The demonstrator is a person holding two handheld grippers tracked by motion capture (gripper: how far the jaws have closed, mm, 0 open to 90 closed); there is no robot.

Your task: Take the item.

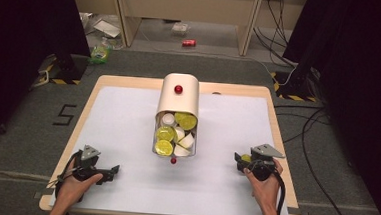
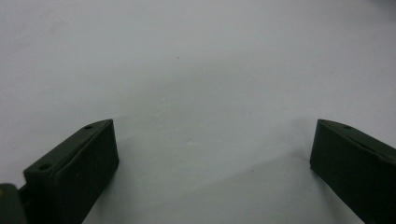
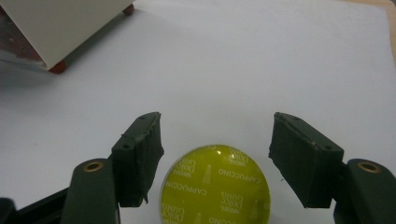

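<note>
High view: above the near edge, looking forward and down over the whole bench [image 1: 123, 193]. Left gripper view: low and close over bare white bench surface. Right gripper view: equally low, facing the cream box [image 3: 56, 28], shared with the high view.

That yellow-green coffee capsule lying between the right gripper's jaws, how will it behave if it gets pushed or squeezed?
The capsule lies flat, foil lid up, so it would probably slide rather than roll. Its glossy lid looks thin and might dent under hard pads. Being small, it is likely light, so a nudge from the right gripper could send it skidding.

Dim, dark surroundings; soft overhead light; slightly blurred frames
</note>
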